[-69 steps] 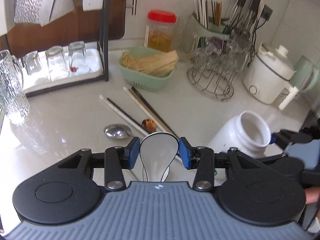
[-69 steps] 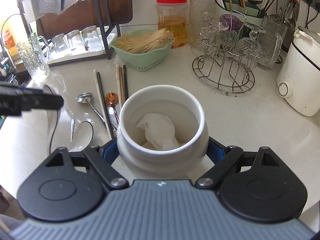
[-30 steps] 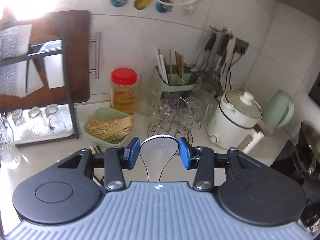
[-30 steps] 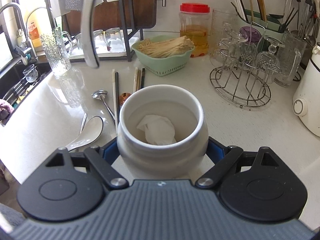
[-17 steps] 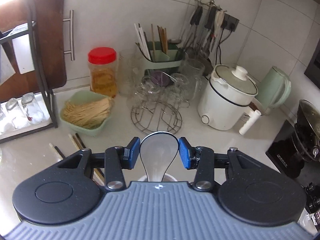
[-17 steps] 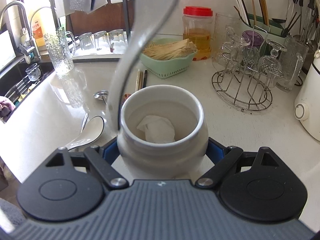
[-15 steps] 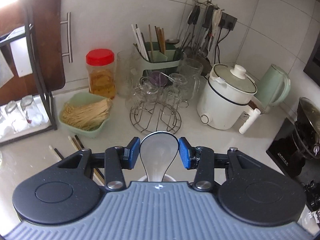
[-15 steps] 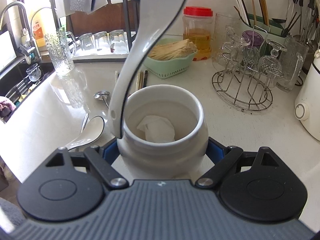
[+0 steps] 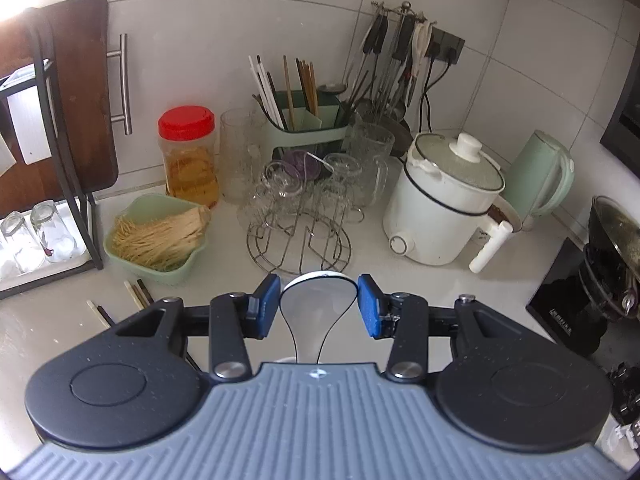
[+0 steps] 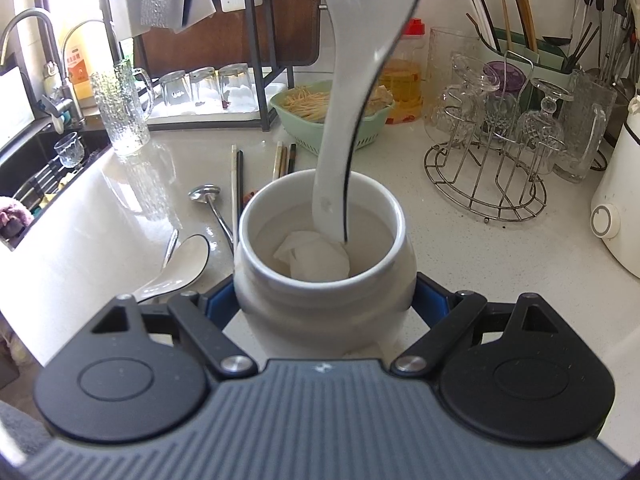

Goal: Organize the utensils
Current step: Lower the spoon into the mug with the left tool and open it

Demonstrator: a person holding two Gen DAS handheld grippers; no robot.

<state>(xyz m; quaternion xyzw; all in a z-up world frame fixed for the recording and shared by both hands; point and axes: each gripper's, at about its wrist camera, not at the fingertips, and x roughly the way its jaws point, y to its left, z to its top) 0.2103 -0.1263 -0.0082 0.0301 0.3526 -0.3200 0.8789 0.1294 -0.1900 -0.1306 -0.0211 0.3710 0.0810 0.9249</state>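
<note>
Spoons first: off to the left of the right gripper (image 10: 322, 300), a second white ceramic spoon (image 10: 176, 268) lies flat on the counter (image 10: 100, 220), with a metal ladle (image 10: 206, 196) just beyond it and loose chopsticks (image 10: 237, 176) lying further back. Dead centre, that gripper's blue pads squeeze both flanks of the white jar (image 10: 320, 280), which sits upright between them, a crumpled white paper (image 10: 312, 256) in its bottom. And here's the action: a white spoon (image 10: 344, 120) hangs handle-down from above, its tip inside the jar's mouth, right at the paper! Over in the left wrist view, the left gripper (image 9: 318, 306) clamps that spoon (image 9: 318, 308) by the bowl, blue pads touching either side, jaws roughly half spread. Ahead of it stands the wire glass rack (image 9: 298, 240); to the right, the white cooker (image 9: 444, 208) and green kettle (image 9: 540, 172).
</note>
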